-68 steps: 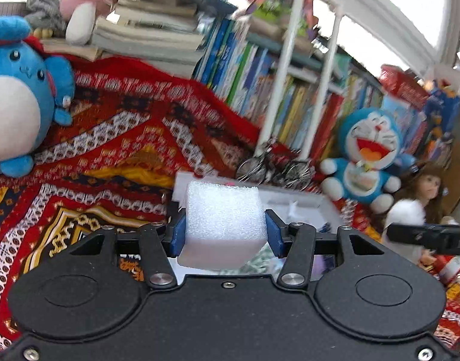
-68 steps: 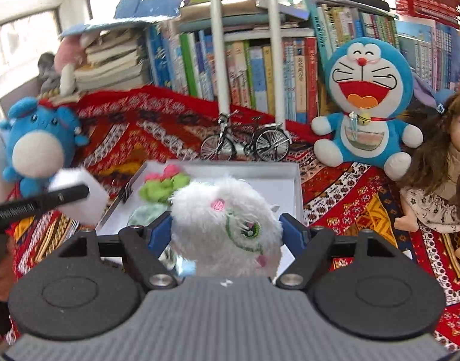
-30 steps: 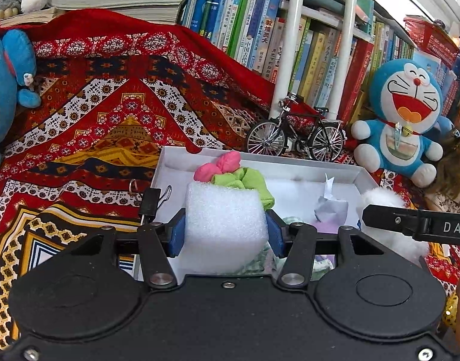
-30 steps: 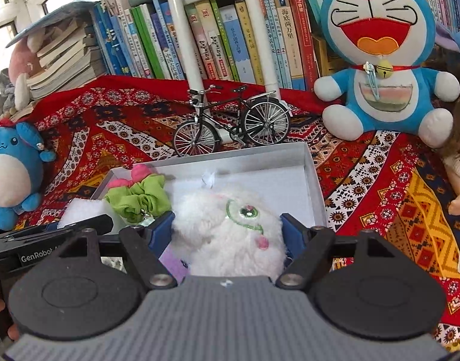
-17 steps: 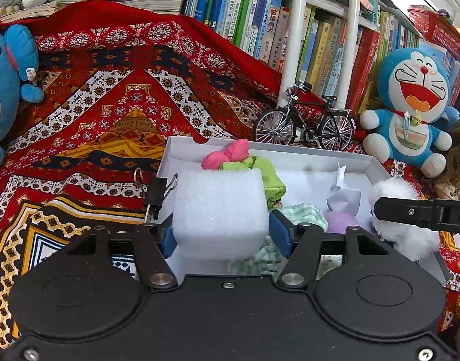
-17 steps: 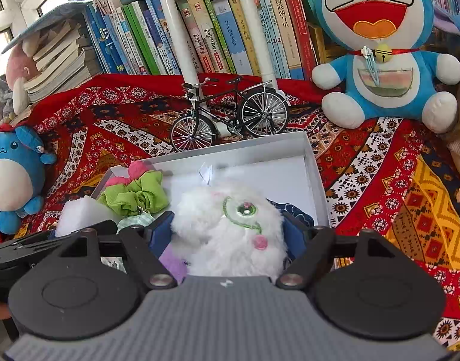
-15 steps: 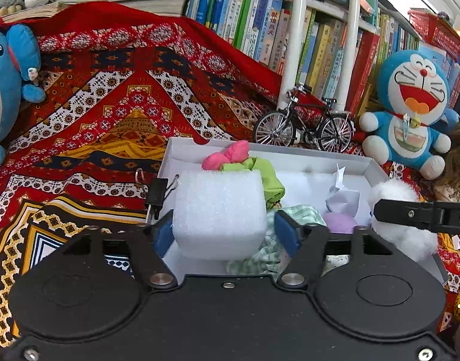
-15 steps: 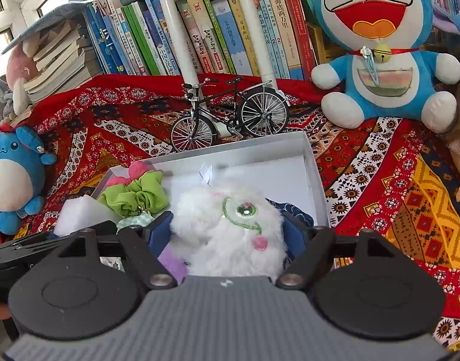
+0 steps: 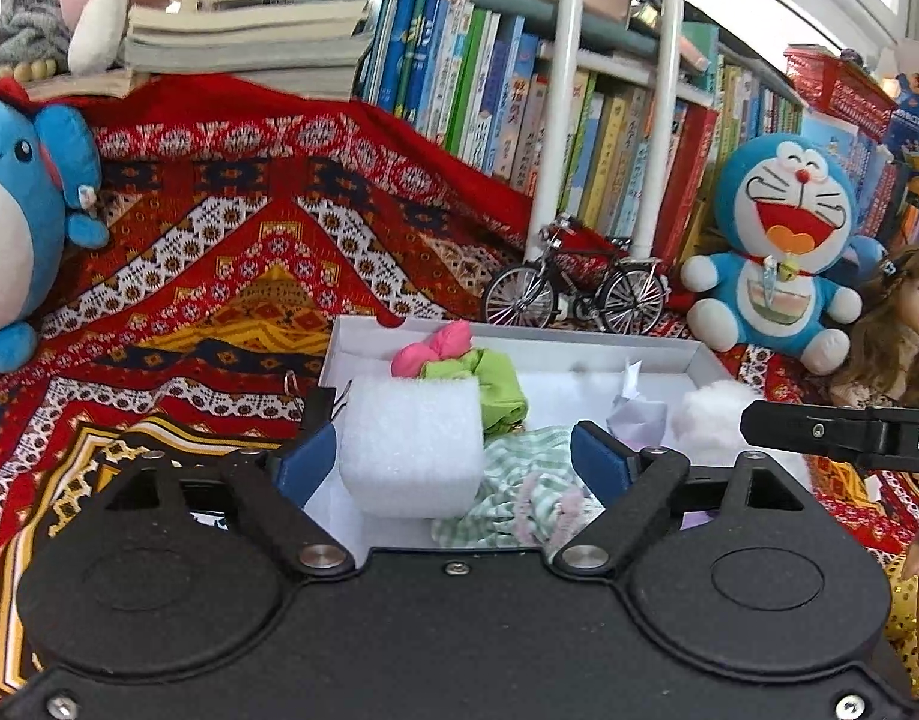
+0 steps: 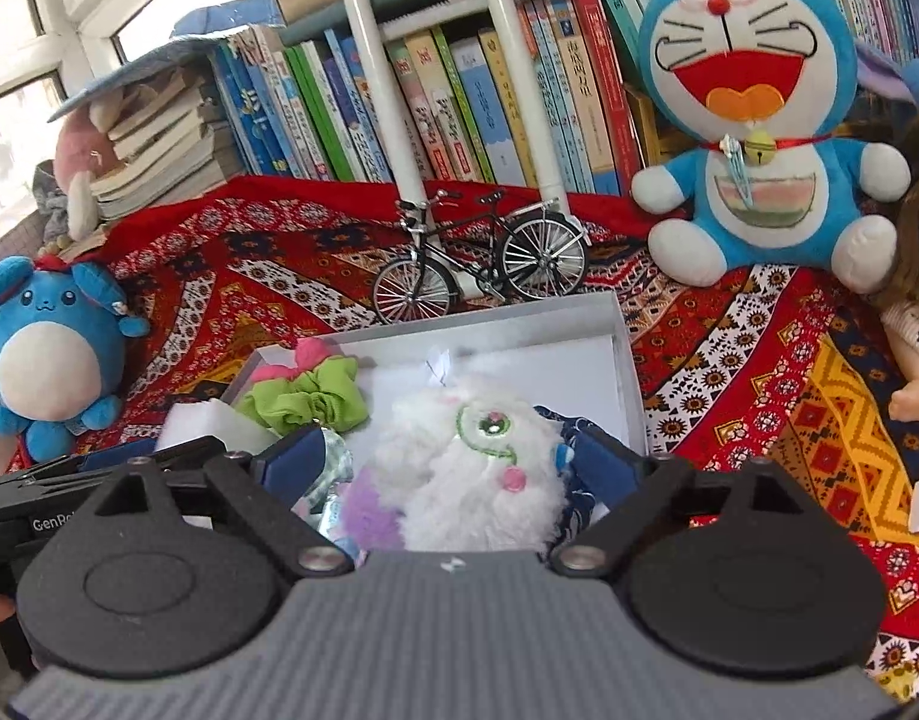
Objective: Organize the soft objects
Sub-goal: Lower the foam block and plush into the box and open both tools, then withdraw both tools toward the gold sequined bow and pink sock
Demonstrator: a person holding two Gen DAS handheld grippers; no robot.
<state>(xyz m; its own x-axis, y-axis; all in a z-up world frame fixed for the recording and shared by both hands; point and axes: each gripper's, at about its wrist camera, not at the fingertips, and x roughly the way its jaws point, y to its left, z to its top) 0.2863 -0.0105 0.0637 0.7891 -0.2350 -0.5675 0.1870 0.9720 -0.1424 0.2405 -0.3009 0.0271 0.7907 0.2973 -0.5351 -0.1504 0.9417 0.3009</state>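
Left wrist view: the left gripper (image 9: 453,459) is spread wide, holding nothing, with a white foam block (image 9: 411,444) resting between its fingers in the white tray (image 9: 585,348). Right wrist view: the right gripper (image 10: 453,465) also stands apart around a fluffy white plush (image 10: 471,468) lying in the tray (image 10: 627,372), beside a green scrunchie (image 10: 306,399).

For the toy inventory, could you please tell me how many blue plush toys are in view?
2: the round blue plush with the white belly at the cloth's left edge, and the blue-and-white cat plush sitting against the books on the right. Others may be hidden.
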